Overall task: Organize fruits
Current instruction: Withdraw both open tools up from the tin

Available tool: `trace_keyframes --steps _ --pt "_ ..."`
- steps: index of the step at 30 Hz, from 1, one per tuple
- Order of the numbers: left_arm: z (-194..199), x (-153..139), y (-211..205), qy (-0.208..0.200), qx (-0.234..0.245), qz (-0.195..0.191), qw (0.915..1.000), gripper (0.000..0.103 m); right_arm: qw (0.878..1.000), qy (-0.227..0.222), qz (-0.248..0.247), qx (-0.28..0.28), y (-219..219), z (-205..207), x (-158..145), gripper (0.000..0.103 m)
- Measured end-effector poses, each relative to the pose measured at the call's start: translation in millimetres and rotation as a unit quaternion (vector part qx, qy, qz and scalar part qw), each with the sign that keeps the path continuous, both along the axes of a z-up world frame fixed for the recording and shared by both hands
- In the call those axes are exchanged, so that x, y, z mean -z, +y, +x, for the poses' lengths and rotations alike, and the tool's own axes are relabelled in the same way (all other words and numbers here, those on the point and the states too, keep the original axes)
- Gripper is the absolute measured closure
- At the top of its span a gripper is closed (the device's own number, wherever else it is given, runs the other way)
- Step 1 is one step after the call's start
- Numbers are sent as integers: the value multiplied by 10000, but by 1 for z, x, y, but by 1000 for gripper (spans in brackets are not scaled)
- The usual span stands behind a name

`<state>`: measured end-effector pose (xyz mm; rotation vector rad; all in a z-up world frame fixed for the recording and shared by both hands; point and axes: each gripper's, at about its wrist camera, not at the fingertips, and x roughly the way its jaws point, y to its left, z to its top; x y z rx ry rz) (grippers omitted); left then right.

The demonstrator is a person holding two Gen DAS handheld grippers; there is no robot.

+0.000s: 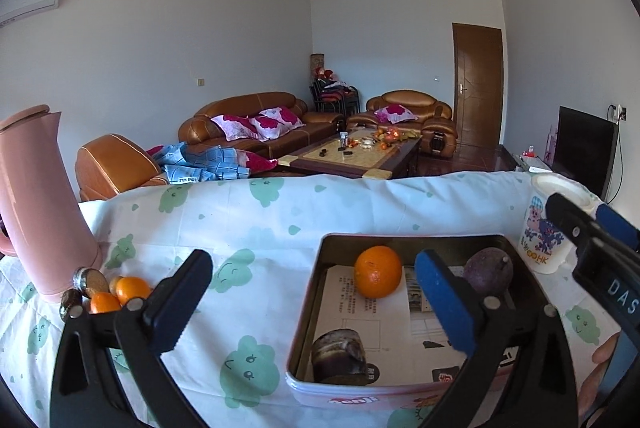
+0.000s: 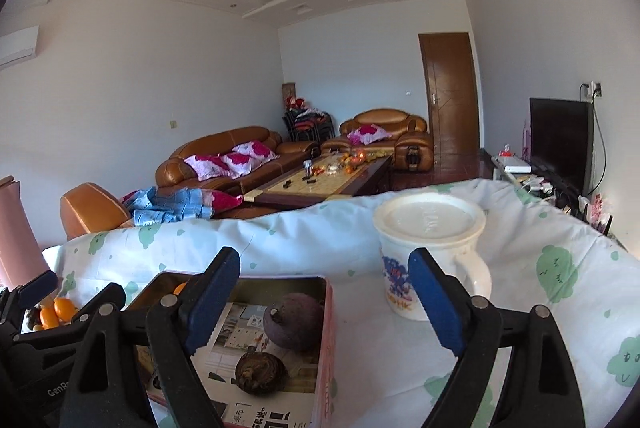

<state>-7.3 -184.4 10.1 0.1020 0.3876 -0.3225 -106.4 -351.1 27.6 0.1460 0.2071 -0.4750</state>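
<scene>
A pink tin box point(image 1: 304, 308) lined with printed paper stands on the clothed table. It holds an orange point(image 1: 377, 271), a purple passion fruit point(image 1: 488, 270) and a dark brown root-like fruit point(image 1: 338, 352). My left gripper point(image 1: 316, 304) is open and empty, straddling the tin's left wall. More oranges point(image 1: 130, 288) and dark fruits point(image 1: 71, 304) lie at the far left by a pink jug. My right gripper point(image 2: 324, 304) is open and empty, above the tin's right side point(image 2: 326, 328), near the passion fruit point(image 2: 294, 320) and brown fruit point(image 2: 260, 368).
A pink jug point(image 1: 36, 203) stands at the table's left. A white lidded cartoon mug point(image 2: 428, 248) stands right of the tin; it also shows in the left wrist view point(image 1: 546, 232). The table's far edge point(image 1: 320, 179) drops to a living room.
</scene>
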Motion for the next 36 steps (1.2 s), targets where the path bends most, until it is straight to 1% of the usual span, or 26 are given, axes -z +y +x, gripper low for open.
trace_keyframes --steps 1,2,3,5,7,9,12,18,23,27,33,36 --pt "0 0 1 -3 -31 3 10000 0 9999 -94 -88 83 3 -2 -1 14" --pt "1 0 2 3 -55 -10 10000 0 9998 -126 -130 131 4 -4 0 9" --pt "1 1 4 11 -79 -28 10000 0 9998 -62 -118 127 5 -2 1 8" --pt "0 2 8 -18 -146 -52 9999 0 9999 118 -52 24 6 3 4 8" --pt "-2 3 9 -114 -222 5 9997 0 9997 227 -53 -42 8 8 6 8" --pt "-3 4 10 -168 -268 94 9995 0 9997 213 -115 -52 12 6 6 8" --pt "-6 3 15 -210 -297 61 9993 0 9996 185 -179 -74 15 2 6 8" --pt "-7 4 30 -111 -397 -45 9991 0 9995 142 -273 -83 23 -4 5 8" --pt "-10 4 44 -65 -479 -182 9987 0 9994 248 -219 -59 26 -3 7 8" --pt "-11 5 55 -5 -524 -169 9985 0 9995 296 -79 -73 29 -4 7 8" --pt "-11 6 74 26 -583 -183 9981 0 9991 382 -162 -101 45 -4 8 8" --pt "-13 6 81 8 -589 -111 9982 0 9990 396 -163 -118 54 -3 8 8"
